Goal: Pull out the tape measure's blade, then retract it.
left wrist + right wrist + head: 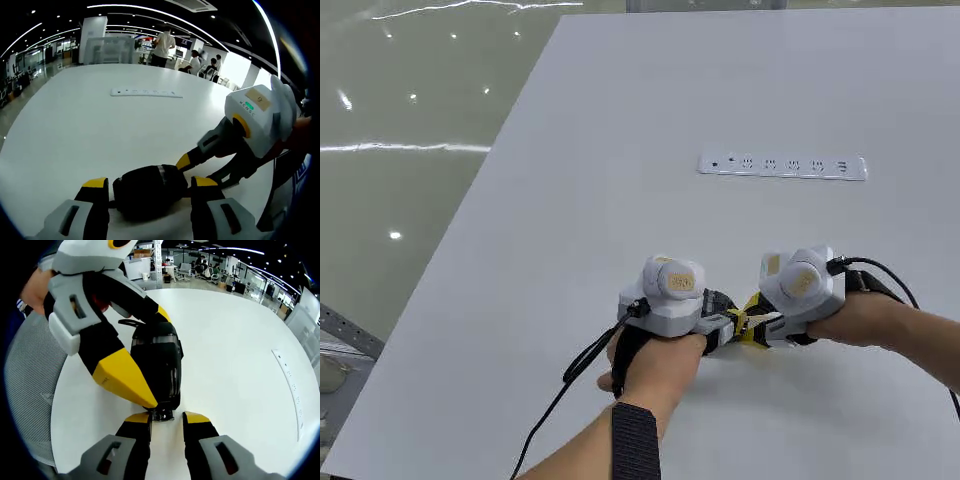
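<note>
As left tool clamps tape measure, right tool ajar.

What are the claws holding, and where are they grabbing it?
The left gripper clamps the black tape measure by its body's sides. The right gripper straddles the blade's end tab; a grip there cannot be told.

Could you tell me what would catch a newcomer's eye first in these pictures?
Two grippers meet over a black tape measure near the white table's edge: the left gripper clamps its case, while the right gripper's fingers flank the blade tip. A power strip lies farther back.
</note>
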Motion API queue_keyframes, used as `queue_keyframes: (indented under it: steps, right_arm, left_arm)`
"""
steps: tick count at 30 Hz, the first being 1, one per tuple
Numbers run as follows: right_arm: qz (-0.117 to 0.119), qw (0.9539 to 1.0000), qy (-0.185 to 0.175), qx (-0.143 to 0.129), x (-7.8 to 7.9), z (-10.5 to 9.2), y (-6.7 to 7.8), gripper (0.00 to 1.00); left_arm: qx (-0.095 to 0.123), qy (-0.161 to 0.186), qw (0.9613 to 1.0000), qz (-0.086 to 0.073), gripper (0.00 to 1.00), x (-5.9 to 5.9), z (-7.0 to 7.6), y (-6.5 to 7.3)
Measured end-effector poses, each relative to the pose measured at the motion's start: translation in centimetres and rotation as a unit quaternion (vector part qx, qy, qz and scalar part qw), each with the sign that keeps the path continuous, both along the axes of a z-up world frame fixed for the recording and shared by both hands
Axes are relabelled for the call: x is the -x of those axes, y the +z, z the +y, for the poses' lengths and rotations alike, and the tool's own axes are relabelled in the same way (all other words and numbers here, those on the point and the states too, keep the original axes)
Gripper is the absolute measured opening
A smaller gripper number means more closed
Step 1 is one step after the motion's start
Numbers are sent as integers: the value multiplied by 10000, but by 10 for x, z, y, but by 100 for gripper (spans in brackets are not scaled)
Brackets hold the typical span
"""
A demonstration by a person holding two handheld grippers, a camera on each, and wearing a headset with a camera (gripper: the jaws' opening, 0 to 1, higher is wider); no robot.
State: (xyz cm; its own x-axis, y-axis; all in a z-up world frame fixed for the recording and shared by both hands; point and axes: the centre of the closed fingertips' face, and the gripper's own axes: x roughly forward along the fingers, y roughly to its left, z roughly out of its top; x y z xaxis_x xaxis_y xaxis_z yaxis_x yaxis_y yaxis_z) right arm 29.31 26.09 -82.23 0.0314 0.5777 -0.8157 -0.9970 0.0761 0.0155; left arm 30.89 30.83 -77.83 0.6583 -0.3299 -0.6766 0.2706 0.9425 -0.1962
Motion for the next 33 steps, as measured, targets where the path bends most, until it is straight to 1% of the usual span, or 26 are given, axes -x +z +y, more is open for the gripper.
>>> queue_keyframes:
  steps: [3, 5, 6, 7, 8, 9, 11, 13, 15, 18, 19, 21, 22, 23, 25, 27, 28, 31, 32, 33]
  right_arm:
    - [31, 9999, -118, -67, 1, -1, 2, 23]
    - [60, 9995, -273, -125, -1, -1, 3, 26]
    - [82, 9993, -327, -157, 0, -2, 4, 26]
    - [82, 9990, -381, -201, 0, -2, 7, 26]
    - [82, 9989, -417, -219, 1, -3, 7, 27]
    - [88, 9987, -450, -243, 2, -3, 9, 27]
    - [65, 9981, -533, -292, 3, -5, 11, 27]
    - [51, 9964, -716, -453, 3, -5, 16, 27]
    - [37, 9953, -822, -516, 4, -7, 19, 28]
    - [37, 9938, -952, -571, 9, -12, 21, 28]
    - [57, 9926, -1079, -556, 9, -15, 20, 29]
    - [76, 9910, -1183, -622, 11, -17, 21, 30]
    - [89, 9896, -1275, -654, 13, -19, 22, 31]
    - [114, 9886, -1339, -677, 14, -20, 22, 31]
    - [110, 9865, -1466, -721, 17, -23, 23, 33]
    - [117, 9843, -1585, -773, 19, -26, 25, 35]
    - [112, 9834, -1629, -787, 21, -28, 26, 36]
    - [84, 9798, -1791, -889, 24, -33, 33, 38]
    - [73, 9783, -1856, -917, 24, -34, 35, 40]
    - [46, 9769, -1907, -959, 25, -37, 38, 41]
  left_arm:
    - [-44, -153, 9999, -17, 68, 2, 1, 2]
    - [-16, -222, 9998, -20, 68, 4, 1, 5]
    - [-6, -281, 9996, 5, 68, 6, 0, 4]
    - [-117, -370, 9992, 4, 68, 8, 2, 4]
    - [-206, -438, 9988, -32, 68, 9, 3, 4]
    - [-196, -456, 9988, -31, 68, 10, 3, 5]
    - [-183, -513, 9985, 28, 68, 14, 4, 3]
    - [-168, -524, 9985, 8, 69, 17, 5, 4]
    - [-201, -571, 9982, -1, 71, 21, 8, 3]
    - [-129, -593, 9982, -18, 73, 27, 11, 2]
    - [-97, -595, 9982, -13, 74, 30, 11, 1]
    - [-127, -609, 9981, 17, 75, 35, 14, -2]
    - [-159, -670, 9976, -93, 75, 37, 14, -1]
    - [-174, -695, 9972, -200, 75, 37, 15, 1]
    - [-146, -740, 9969, -244, 75, 40, 16, 1]
    - [-185, -779, 9965, -219, 76, 44, 18, -1]
    - [-211, -794, 9964, -231, 76, 45, 20, 0]
    - [-191, -795, 9964, -209, 79, 50, 26, 0]
    - [-208, -816, 9962, -220, 79, 51, 28, 1]
    - [-201, -848, 9958, -286, 79, 52, 30, 3]
